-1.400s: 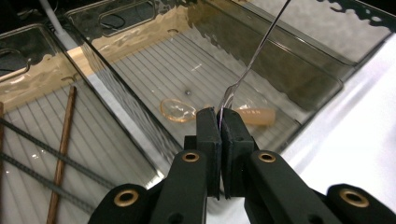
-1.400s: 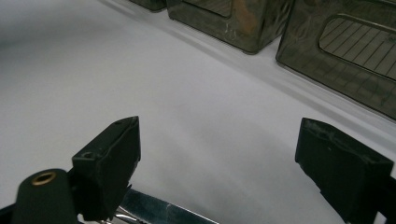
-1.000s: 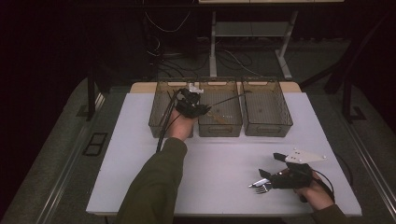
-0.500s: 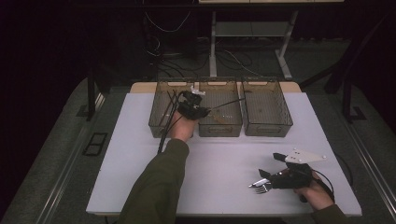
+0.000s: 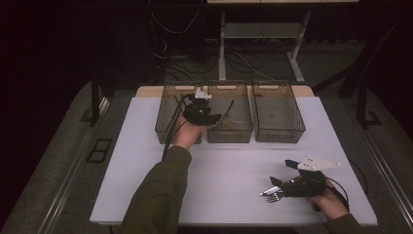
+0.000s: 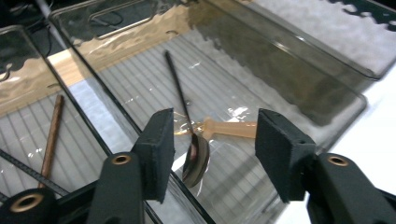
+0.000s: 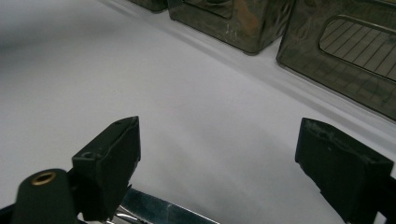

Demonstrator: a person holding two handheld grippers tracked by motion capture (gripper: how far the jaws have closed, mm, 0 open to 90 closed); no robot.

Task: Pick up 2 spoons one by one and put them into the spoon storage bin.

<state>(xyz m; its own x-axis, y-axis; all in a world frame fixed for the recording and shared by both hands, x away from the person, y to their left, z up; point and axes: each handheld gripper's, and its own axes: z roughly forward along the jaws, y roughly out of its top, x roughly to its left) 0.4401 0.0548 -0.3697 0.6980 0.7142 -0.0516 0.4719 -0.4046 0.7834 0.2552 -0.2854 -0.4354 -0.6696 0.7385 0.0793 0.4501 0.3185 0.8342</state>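
**Spoon in middle bin, left jaws open above it**

High view: left gripper (image 5: 209, 116) over the middle bin (image 5: 242, 132); right gripper (image 5: 280, 187) rests near the table's (image 5: 122, 185) front edge, a fork (image 5: 271, 195) at its tips.

Left gripper view: jaws have just been opening, nothing between the pads; the spoon (image 6: 194, 156) lies on the bin floor, touching a tan utensil (image 6: 229, 129).

Right gripper view: jaws wide apart, gripping nothing; a metal piece lies by one jaw.
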